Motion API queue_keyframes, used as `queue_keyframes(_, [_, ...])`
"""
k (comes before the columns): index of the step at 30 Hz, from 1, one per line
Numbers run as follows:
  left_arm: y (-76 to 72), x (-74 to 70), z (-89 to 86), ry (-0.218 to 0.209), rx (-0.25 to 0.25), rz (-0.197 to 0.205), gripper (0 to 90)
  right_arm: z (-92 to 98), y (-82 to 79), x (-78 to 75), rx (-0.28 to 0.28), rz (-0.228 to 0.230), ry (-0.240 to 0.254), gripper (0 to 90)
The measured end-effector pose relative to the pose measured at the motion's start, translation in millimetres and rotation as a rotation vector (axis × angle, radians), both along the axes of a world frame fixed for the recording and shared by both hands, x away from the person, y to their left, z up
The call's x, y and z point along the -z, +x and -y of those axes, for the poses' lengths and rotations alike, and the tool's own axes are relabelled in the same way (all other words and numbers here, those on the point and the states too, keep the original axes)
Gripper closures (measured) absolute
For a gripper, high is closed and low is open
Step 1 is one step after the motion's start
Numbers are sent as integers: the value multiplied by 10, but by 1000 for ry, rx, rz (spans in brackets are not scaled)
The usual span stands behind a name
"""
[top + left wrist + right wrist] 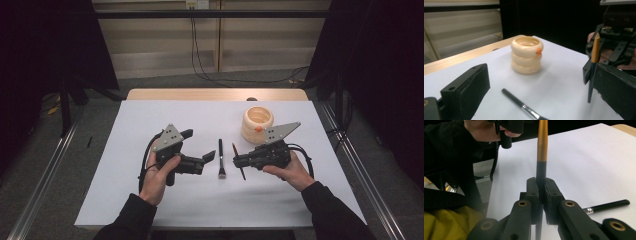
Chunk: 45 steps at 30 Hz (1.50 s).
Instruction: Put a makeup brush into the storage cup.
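We are seeing the white counter (200, 200) glowing evenly under overhead light; surroundings are sinking into darkness; near jaws are blurring in both gripper views.

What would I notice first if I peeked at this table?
Probably the cream-coloured ringed pot with a small orange knob, standing at the far right of the white table. Nearer, the right gripper pinches a gold-and-black brush, while a black brush lies flat between it and the open left gripper.
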<state>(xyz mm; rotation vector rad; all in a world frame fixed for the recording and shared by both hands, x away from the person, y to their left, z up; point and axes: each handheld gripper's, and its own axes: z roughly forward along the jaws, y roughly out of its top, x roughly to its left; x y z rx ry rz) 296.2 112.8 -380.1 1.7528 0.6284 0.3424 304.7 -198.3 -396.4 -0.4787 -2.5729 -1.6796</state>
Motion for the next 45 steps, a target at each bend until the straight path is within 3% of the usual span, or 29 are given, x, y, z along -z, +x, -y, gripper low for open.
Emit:
queue_keyframes(4, [-44,30,-68,-6,-45,-7,15,27,6,-18,32,10,10,841])
queue_keyframes(5, [-49,39,-96,-15,-28,-4,14,36,7,-25,34,14,15,841])
queue_keyframes(8, [-95,57,-176,-27,-66,-6,16,62,6,-38,55,20,22,841])
queue_keyframes(10, [-107,83,-241,-40,-59,-5,9,69,6,-39,66,26,22,841])
queue_keyframes(15, [-176,148,-374,1,-108,16,9,75,8,-41,81,36,28,841])
queue_keyframes(22, [-314,201,-571,1,-161,48,10,105,6,-56,119,56,41,841])
queue_keyframes(31, [-474,369,-801,31,-222,1,11,177,16,-93,186,79,62,841])
queue_keyframes(38, [-602,484,-921,12,-246,-52,11,220,17,-130,217,100,76,841])
queue_keyframes(39, [-620,492,-933,13,-273,-43,13,228,22,-134,218,100,83,841])
queue_keyframes(45, [-637,497,-965,19,-294,-9,16,273,58,-160,269,115,88,841])
